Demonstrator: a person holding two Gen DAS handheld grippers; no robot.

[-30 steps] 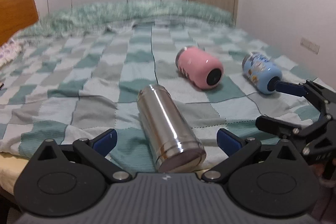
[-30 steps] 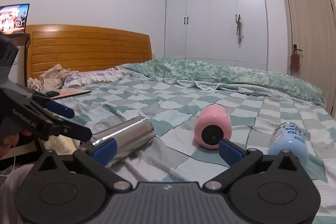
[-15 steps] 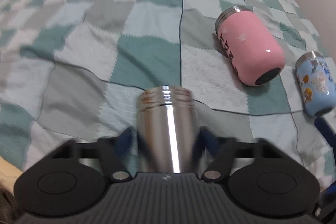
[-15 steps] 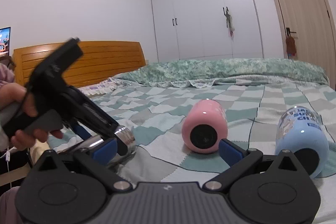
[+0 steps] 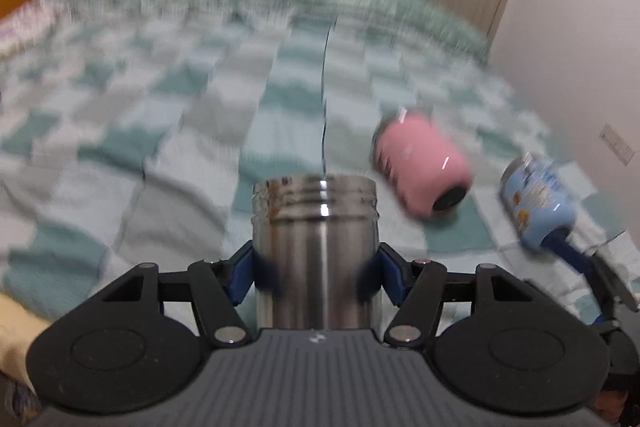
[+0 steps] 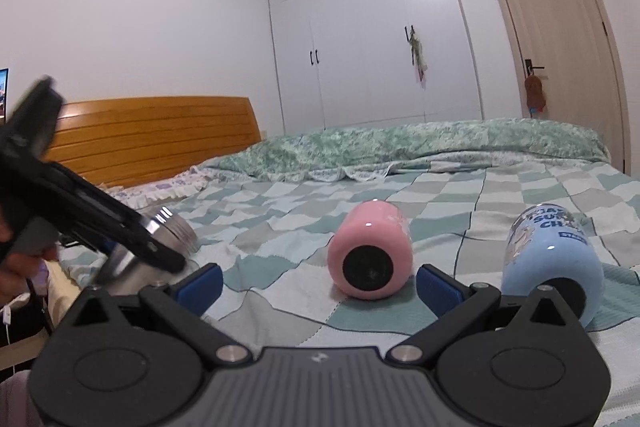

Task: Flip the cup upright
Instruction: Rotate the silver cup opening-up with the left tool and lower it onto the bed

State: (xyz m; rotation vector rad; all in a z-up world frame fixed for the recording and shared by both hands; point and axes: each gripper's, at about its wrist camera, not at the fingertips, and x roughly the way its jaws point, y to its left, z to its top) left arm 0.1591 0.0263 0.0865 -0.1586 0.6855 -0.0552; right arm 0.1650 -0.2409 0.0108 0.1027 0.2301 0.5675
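My left gripper [image 5: 316, 273] is shut on the steel cup [image 5: 315, 247], its blue pads pressed on both sides of the body, threaded mouth pointing away from me. In the right wrist view the steel cup [image 6: 160, 247] is tilted mouth-up at the left, held by the left gripper [image 6: 152, 251] off the bed. My right gripper [image 6: 318, 285] is open and empty, facing the pink cup [image 6: 370, 255], which lies on its side. The blue printed cup [image 6: 552, 259] lies on its side to the right.
All lie on a green and grey checkered blanket [image 6: 460, 203] on a bed. A wooden headboard [image 6: 152, 139] is at the left, a rumpled green quilt [image 6: 420, 147] at the far end, white wardrobes [image 6: 372, 35] and a door [image 6: 560, 47] behind.
My left gripper closed on the steel cup, lifted it off the blanket and is tilting its mouth upward. The right gripper edged closer to the pink and blue cups.
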